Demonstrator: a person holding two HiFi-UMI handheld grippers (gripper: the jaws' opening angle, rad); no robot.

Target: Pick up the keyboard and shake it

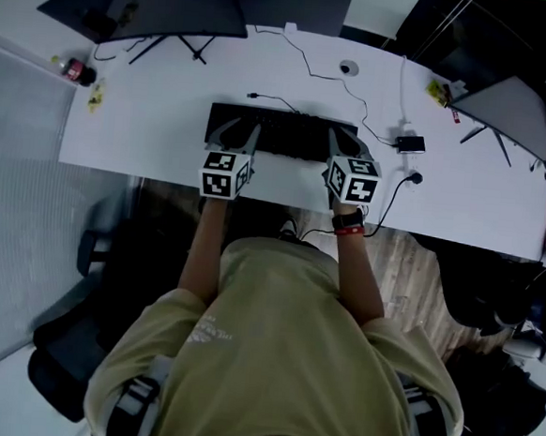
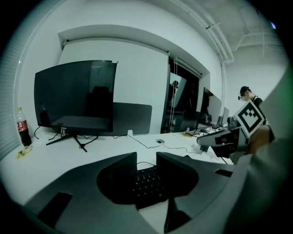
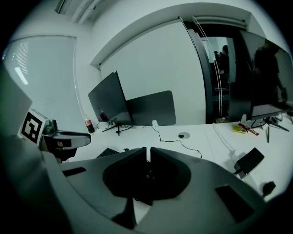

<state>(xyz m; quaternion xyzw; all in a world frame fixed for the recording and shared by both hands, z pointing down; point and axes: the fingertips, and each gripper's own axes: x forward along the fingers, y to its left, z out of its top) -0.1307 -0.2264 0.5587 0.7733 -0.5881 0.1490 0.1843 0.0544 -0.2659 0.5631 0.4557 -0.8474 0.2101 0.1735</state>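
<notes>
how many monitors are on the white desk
2: left monitor at the desk's far left, right monitor at its far right end. A dark panel behind the left one might be a third; I cannot tell.

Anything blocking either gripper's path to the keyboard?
Nothing visible. The left gripper and the right gripper sit over the keyboard at its left and right ends, with bare desk around it. The left jaws are apart with keys showing in the gap. The right jaws are together.
</notes>
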